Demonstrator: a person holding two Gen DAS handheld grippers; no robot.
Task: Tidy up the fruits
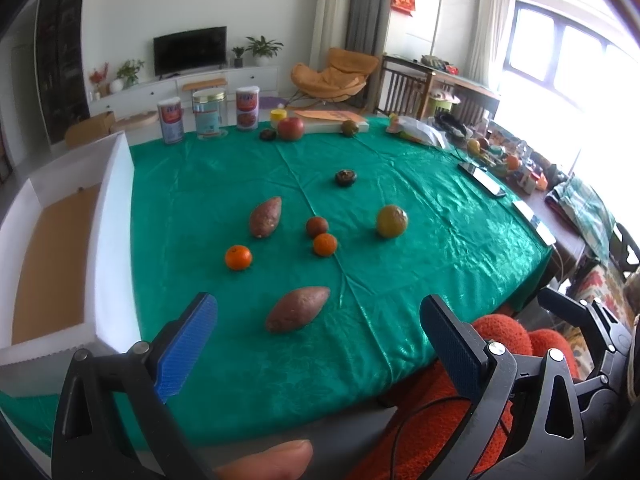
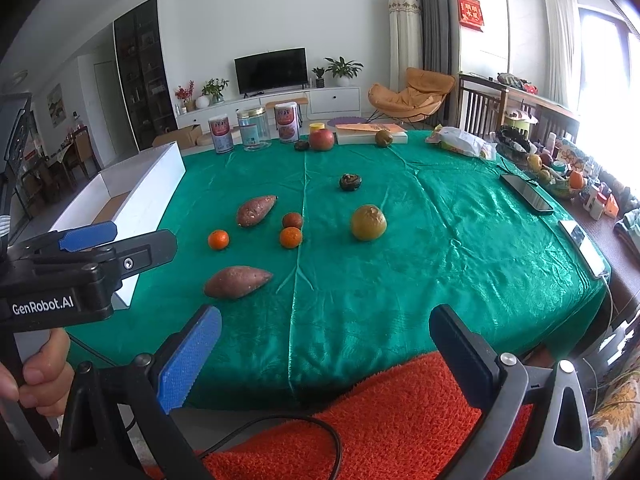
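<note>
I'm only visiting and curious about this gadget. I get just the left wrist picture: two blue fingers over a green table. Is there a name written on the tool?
Observer: Yes. The right wrist view shows the left gripper from the side, with "GenRobot.AI" in white on its black body.
Operator: Is the other tool holding anything?
Observer: No. The right gripper has its fingers spread wide with nothing between them.
Operator: What lies past the white box on my left?
Observer: Beyond the white box, wooden chairs stand at a table in a side area.
</note>
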